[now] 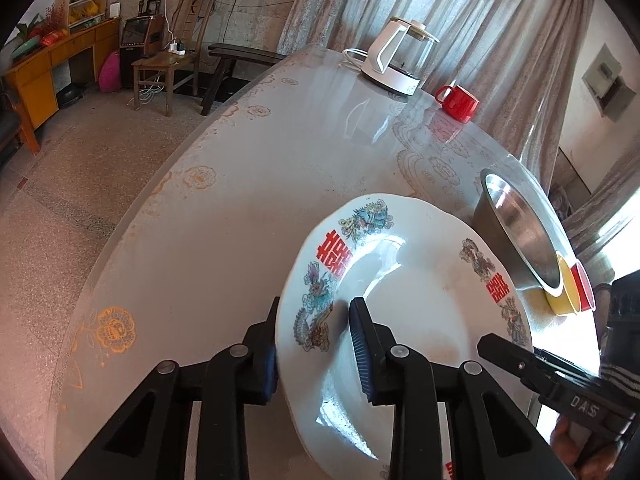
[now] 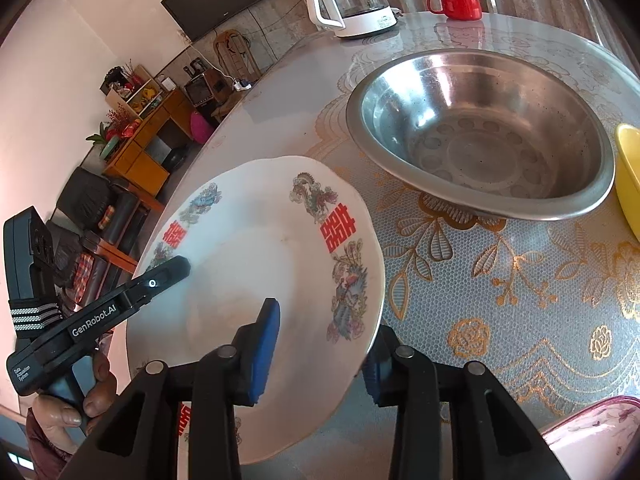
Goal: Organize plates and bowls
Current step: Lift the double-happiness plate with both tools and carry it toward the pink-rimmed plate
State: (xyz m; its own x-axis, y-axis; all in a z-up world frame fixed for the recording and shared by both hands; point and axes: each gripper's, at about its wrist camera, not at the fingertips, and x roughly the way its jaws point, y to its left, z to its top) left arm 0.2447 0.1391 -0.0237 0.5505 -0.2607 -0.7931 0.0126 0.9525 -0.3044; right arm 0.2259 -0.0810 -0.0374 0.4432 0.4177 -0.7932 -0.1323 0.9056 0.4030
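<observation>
A white plate [image 1: 416, 292] with red characters and dragon prints is held tilted above the table. My left gripper [image 1: 316, 344] is shut on its left rim. My right gripper [image 2: 320, 356] is shut on its right rim; the plate [image 2: 256, 264] fills the lower left of the right wrist view. The right gripper also shows in the left wrist view [image 1: 540, 372], and the left gripper in the right wrist view [image 2: 160, 276]. A steel bowl [image 2: 480, 136] stands on the table just beyond the plate. A yellow bowl [image 2: 628, 176] sits right of it, with a red bowl [image 1: 582, 286] behind.
A white electric kettle [image 2: 352, 4] and a red mug [image 2: 458, 0] stand at the table's far edge. A pink patterned dish [image 2: 596, 436] lies at the near right. The round table [image 1: 224, 216] has a lace-pattern cover; chairs and a desk stand beyond it.
</observation>
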